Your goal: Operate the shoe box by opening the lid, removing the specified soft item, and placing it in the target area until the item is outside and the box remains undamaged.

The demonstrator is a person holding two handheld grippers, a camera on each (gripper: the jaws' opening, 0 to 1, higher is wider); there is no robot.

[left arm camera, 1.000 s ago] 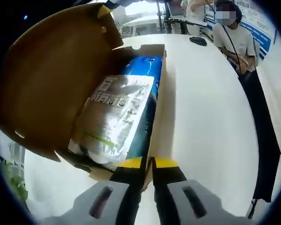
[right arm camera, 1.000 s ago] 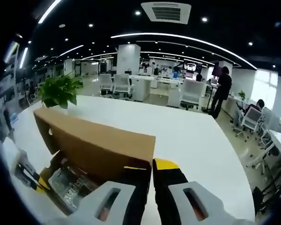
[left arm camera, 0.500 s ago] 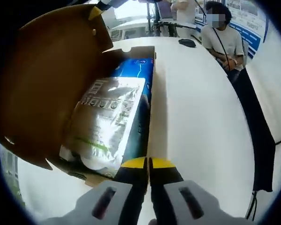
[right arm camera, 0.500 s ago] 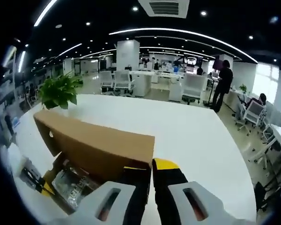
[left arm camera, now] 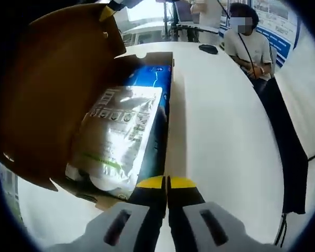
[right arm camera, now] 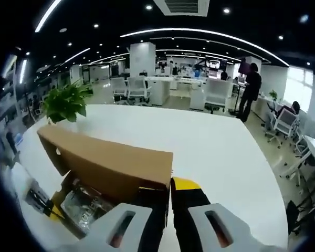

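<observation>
- Two tongs are engaged with the shoe box: the left tongs are pressed together on the near end of the box wall, and the right tongs are pinched on the top edge of the raised lid.
- In the left gripper view the soft item, a silvery plastic-wrapped pack, is seen lying inside the open box, up and to the left of the left tongs.
- Its long axis is seen to run along the length of the box, away from the left tongs.
- The left tongs are judged the nearer to the pack; the right tongs are occupied with the lid.
- The desk beside the box is judged a likely target area.
</observation>
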